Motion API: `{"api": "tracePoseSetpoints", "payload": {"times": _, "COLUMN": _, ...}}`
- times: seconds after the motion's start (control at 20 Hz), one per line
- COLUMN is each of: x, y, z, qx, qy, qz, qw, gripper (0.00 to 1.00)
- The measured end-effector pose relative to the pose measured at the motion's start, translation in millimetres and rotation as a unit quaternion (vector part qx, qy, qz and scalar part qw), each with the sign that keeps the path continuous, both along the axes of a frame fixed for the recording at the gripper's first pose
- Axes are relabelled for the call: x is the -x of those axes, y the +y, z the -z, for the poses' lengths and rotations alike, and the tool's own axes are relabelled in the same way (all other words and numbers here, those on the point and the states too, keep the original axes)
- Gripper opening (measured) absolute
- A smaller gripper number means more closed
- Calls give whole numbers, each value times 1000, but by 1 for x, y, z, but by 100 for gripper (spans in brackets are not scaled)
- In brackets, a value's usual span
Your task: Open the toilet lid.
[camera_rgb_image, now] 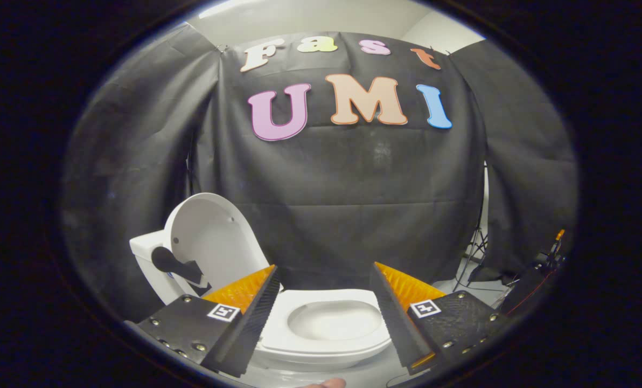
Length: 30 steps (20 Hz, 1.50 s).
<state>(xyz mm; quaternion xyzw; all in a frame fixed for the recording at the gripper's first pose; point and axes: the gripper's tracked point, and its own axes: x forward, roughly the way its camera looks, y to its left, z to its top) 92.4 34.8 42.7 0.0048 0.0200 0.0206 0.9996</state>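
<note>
Claw [323, 280] spread wide, gripping nothing; toilet seat [326, 337] and bowl between its fingers. Toilet lid [213, 237] upright, raised against tank [146, 253].

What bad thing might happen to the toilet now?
The lid already stands up against the tank, so it might tip and bang down onto the seat if bumped. The gripper is open and holds nothing, its fingers on either side of the bowl, so a careless move might knock the seat.

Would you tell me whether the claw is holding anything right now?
Nothing: the claw is open, with the toilet seat beyond its fingers and the lid already raised.
</note>
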Motion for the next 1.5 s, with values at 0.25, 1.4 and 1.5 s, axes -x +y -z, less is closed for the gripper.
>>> {"api": "tracePoseSetpoints", "payload": {"times": 0.25, "x": 6, "y": -7, "z": 4, "qx": -9, "qy": 1, "qz": 5, "qw": 1000, "gripper": 99}}
{"api": "tracePoseSetpoints", "payload": {"times": 1.4, "x": 0, "y": 16, "z": 24, "qx": -32, "qy": -1, "qz": -5, "qw": 999, "gripper": 99}}
{"api": "tracePoseSetpoints", "payload": {"times": 1.5, "x": -6, "y": 17, "z": 27, "qx": -33, "qy": 8, "qz": -13, "qw": 999, "gripper": 99}}
